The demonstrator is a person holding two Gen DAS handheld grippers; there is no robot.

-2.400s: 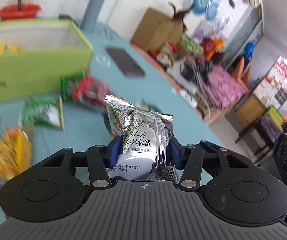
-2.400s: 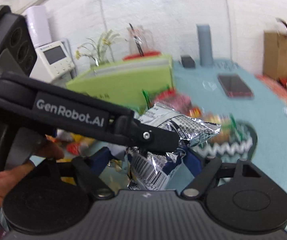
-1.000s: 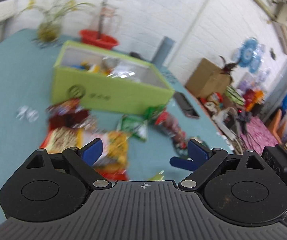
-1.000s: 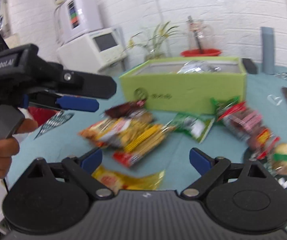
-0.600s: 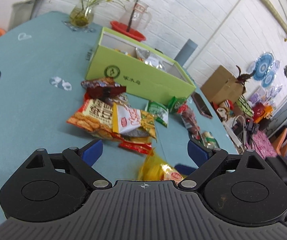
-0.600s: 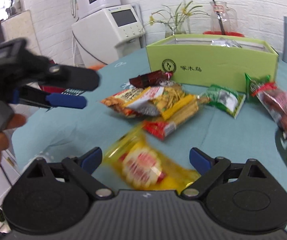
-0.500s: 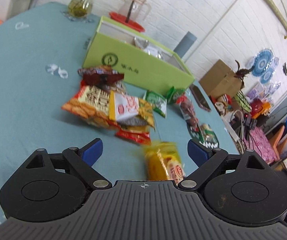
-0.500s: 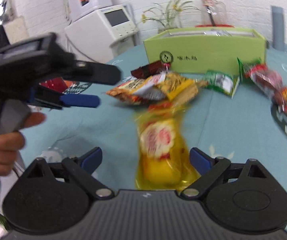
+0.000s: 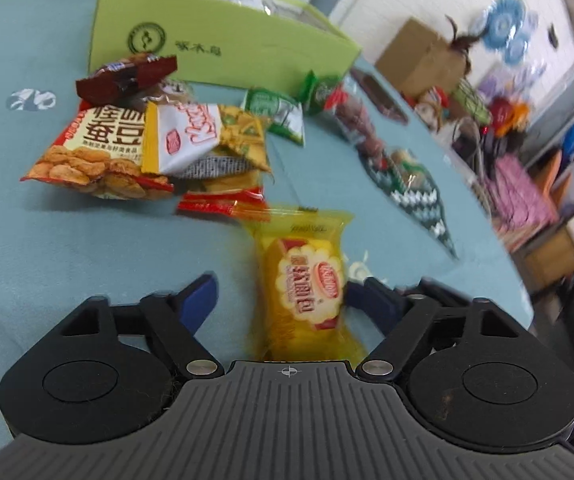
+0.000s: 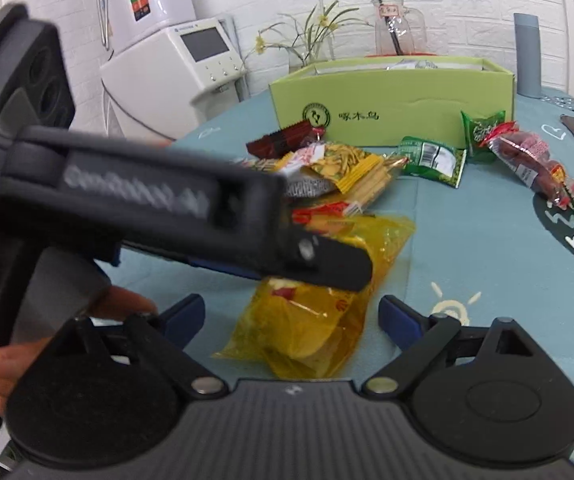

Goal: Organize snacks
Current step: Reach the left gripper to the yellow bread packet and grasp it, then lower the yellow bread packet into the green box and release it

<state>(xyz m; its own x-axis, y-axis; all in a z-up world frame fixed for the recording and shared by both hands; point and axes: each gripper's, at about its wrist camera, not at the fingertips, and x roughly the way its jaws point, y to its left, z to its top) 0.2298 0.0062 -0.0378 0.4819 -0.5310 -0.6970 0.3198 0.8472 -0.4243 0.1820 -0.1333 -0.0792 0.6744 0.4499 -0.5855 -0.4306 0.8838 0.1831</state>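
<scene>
- A green box (image 9: 223, 46) stands behind loose snack packets (image 9: 155, 140) on the teal tabletop (image 9: 47, 240).
- The left gripper (image 10: 319, 256) crosses the right camera, hiding part of the yellow packet (image 9: 307, 280).
- Both left fingers (image 9: 199, 298) and right gripper (image 10: 291, 320) are closing around it, not yet clamped.

From my right wrist view, the left gripper (image 10: 319, 264) smears across the frame's left, its lettering unreadable, hiding the middle of the yellow snack packet (image 10: 311, 320). The green box (image 10: 391, 92) hides most of its contents. In the left wrist view, the right-hand clutter (image 9: 487, 120) is blur.
</scene>
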